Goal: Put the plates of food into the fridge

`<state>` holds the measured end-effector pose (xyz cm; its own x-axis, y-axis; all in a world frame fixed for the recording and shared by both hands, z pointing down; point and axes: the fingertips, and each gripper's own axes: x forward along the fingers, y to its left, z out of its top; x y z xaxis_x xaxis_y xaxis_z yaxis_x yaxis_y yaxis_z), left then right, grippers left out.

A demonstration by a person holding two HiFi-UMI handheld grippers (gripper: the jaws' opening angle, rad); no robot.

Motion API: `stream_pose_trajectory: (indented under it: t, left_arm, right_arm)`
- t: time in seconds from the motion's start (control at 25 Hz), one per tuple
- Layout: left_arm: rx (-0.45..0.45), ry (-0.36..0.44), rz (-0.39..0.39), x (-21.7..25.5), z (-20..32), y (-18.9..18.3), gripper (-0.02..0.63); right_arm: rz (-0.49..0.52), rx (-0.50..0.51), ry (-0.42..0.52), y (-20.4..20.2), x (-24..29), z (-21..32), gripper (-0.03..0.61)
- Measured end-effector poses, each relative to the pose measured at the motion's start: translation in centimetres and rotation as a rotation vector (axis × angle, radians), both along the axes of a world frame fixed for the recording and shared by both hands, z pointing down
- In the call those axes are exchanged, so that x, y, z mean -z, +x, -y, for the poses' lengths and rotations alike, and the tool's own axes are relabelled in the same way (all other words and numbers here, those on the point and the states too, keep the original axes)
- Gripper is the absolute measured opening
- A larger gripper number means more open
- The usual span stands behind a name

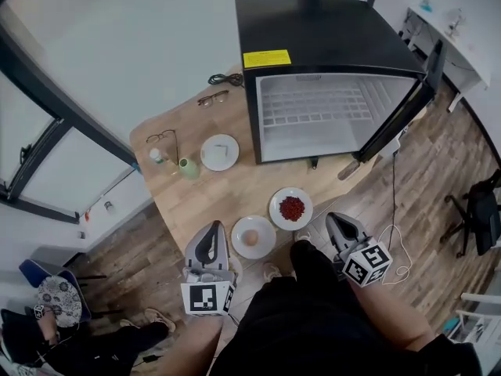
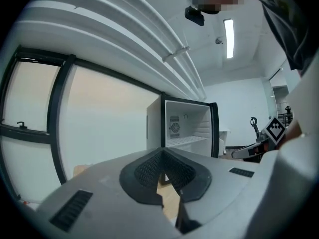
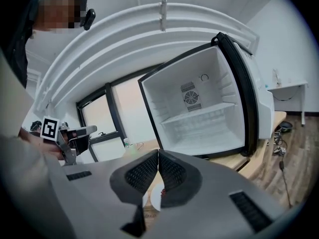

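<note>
The fridge [image 1: 329, 37] stands open and empty at the far right corner of the table [image 1: 211, 190], so I judge nothing is stowed yet. Both food plates wait by the near edge: the red plate [image 1: 291, 208] and the pale-lump plate [image 1: 253, 237]. My left gripper [image 1: 211, 232] and right gripper [image 1: 338, 224] hover beside them, jaws pressed together, empty.

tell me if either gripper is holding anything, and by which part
Nothing is held: the left gripper and the right gripper both have their fingers shut together with nothing between them.
</note>
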<state>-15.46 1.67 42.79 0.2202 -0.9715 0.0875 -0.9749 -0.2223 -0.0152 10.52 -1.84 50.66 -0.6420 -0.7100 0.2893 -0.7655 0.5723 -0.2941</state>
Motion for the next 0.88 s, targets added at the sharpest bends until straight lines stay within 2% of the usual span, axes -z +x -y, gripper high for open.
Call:
stream_pose_trajectory:
  t: [0.2, 0.52, 0.68, 0.8, 0.88]
  left_arm:
    - [-0.026, -0.008, 0.023, -1.1, 1.7, 1.5, 0.003]
    - [-0.047, -0.074, 0.051, -4.7, 3.3, 3.5, 0.003]
    - [-0.061, -0.119, 0.040, -5.9, 3.7, 4.3, 0.003]
    - [-0.070, -0.125, 0.059, -6.4, 4.1, 4.3, 0.003]
    - [-0.075, -0.132, 0.078, -6.9, 4.3, 4.2, 0.003]
  right_arm:
    - [0.014, -0.020, -0.062, 0.9, -3.5, 0.3, 0.021]
    - [0.043, -0.001, -0.158, 0.5, -9.6, 1.0, 0.021]
    - [0.105, -0.031, -0.227, 0.3, -12.3, 1.0, 0.023]
    - [0.153, -0.081, -0.288, 0.6, -14.4, 1.1, 0.026]
    - [0.188, -0.113, -0.341, 0.9, -15.9, 1.3, 0.083]
